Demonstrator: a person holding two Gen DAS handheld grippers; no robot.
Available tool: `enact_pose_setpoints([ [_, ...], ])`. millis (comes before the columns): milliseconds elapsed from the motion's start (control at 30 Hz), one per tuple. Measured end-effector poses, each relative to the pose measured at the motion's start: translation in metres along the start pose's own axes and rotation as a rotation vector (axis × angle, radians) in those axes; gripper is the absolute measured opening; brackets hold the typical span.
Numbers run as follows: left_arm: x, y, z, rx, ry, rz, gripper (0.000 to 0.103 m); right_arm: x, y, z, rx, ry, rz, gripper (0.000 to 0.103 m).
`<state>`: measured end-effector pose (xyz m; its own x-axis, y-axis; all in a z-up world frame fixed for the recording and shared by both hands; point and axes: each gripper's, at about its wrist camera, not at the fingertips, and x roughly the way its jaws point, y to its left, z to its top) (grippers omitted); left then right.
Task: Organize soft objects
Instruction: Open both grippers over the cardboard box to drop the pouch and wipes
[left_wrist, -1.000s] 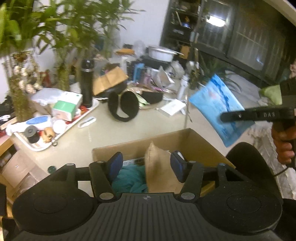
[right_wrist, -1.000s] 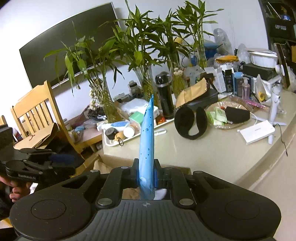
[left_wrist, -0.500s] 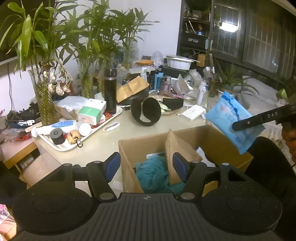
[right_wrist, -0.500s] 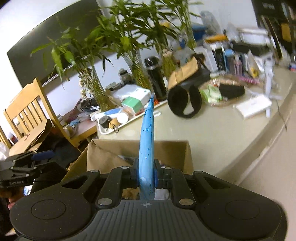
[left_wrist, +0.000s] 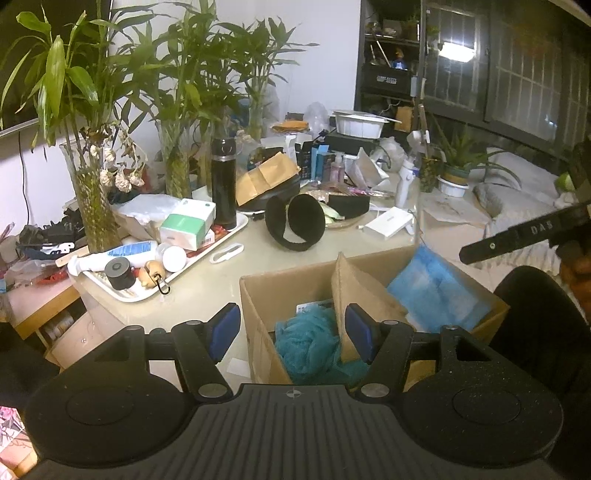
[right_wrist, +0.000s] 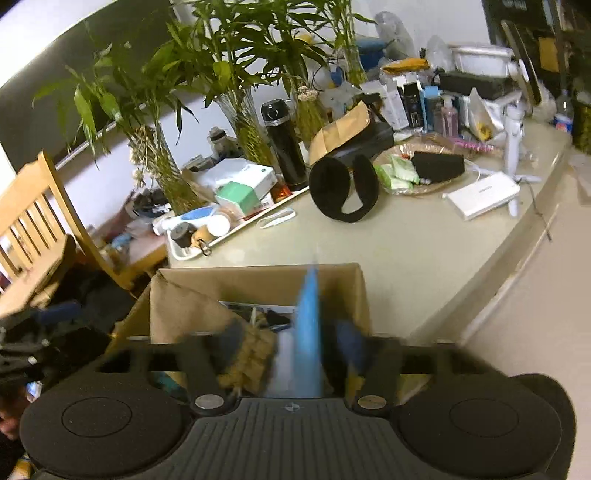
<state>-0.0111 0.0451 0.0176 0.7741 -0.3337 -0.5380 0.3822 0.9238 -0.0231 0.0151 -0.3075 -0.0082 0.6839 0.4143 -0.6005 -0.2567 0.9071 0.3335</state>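
**A:** Where is the blue pouch (left_wrist: 437, 291) now?

**B:** In the cardboard box (left_wrist: 295, 286), at its right side. In the left wrist view it lies tilted, the long axis running from the box's far right corner down toward the middle, the flat face turned up. In the right wrist view it shows edge-on as one thin blue strip (right_wrist: 309, 332), standing nearly upright between the fingers.

**A:** And the right gripper (right_wrist: 295, 343)?

**B:** Its jaws are opening. The pouch stands between them, but the pads do not press on it; the fingers are blurred, so I would not swear to a touch on either side.

**A:** The left gripper (left_wrist: 291, 328)?

**B:** Medium-wide and holding nothing, poised over the near edge of the box.

**A:** What else is in the box?

**B:** One teal mesh bath puff (left_wrist: 310, 345) at the near side, one tan burlap-like pouch (left_wrist: 356, 291) standing on edge in the middle. So three soft things that I can count.

**A:** On the table (left_wrist: 229, 280)?

**B:** One pair of black earmuffs (left_wrist: 295, 221) beyond the box, well apart from it, and one black thermos (left_wrist: 223, 184) on one white tray (left_wrist: 221, 242).
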Motion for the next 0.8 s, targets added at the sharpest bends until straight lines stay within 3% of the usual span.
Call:
enact_pose_setpoints([
  [100, -0.001, -0.001, 0.001, -0.003, -0.005, 0.004, 0.062, 0.0, 0.005, -0.002, -0.039, -0.005, -0.022, 0.088],
  [233, 0.0, -0.002, 0.001, 0.005, -0.003, 0.007, 0.062, 0.0, 0.008, -0.005, -0.076, -0.004, -0.022, 0.097],
  [800, 0.001, -0.001, 0.011, 0.005, -0.012, 0.015, 0.062, -0.002, 0.007, -0.006, -0.103, -0.009, -0.03, 0.103],
])
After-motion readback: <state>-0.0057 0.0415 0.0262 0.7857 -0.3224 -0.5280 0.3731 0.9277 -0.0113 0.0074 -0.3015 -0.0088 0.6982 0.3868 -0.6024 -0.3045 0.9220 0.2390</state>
